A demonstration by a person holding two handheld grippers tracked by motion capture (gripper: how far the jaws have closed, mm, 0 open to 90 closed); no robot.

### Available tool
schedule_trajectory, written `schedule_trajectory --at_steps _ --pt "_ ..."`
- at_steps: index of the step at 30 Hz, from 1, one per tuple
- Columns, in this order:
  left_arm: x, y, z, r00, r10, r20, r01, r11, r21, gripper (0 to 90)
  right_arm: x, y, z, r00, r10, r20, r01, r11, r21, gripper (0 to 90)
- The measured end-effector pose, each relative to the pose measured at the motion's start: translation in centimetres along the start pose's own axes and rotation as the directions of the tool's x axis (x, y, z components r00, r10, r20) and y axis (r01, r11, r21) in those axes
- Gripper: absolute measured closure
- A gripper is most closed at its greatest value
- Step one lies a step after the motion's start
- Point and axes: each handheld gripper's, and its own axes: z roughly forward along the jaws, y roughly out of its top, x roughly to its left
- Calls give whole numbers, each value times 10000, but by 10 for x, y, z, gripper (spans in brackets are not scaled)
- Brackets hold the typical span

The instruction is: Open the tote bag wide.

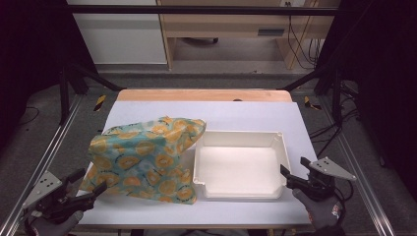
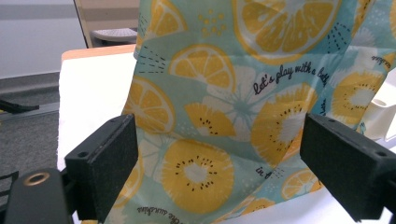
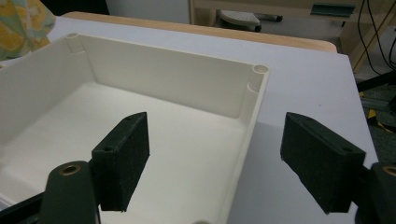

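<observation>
Left tongs [image 1: 93, 184] gape wide before the fruit-print bag [image 1: 145, 157]; right tongs [image 1: 291, 169] gape wide astride the white tray's [image 1: 284, 147] wall.

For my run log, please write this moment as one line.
left gripper: open, at fruit-print bag | right gripper: open, at white tray corner | tray: empty

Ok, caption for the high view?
Open left gripper faces a citrus-print bag; open right gripper straddles the empty white tray's right wall.
</observation>
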Motion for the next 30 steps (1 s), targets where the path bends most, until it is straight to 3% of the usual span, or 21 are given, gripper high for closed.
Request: schedule_trajectory --at_steps 11,17,23,30 --pt "0 0 -2 9999 -94 98 94 10000 -30 124 20 5 2 9985 -74 -542 69 9999 -90 261" --pt "0 3 -2 9998 -163 99 163 9998 -75 129 35 13 4 9959 -337 -843 322 9993 -188 281" --pt "-1 11 -4 9999 -42 103 43 9999 -164 131 46 19 8 9944 -532 -917 514 9984 -218 295" --pt "-2 21 -3 9999 152 63 -151 9997 -209 141 68 26 17 9887 -776 -1284 765 9970 -138 318"
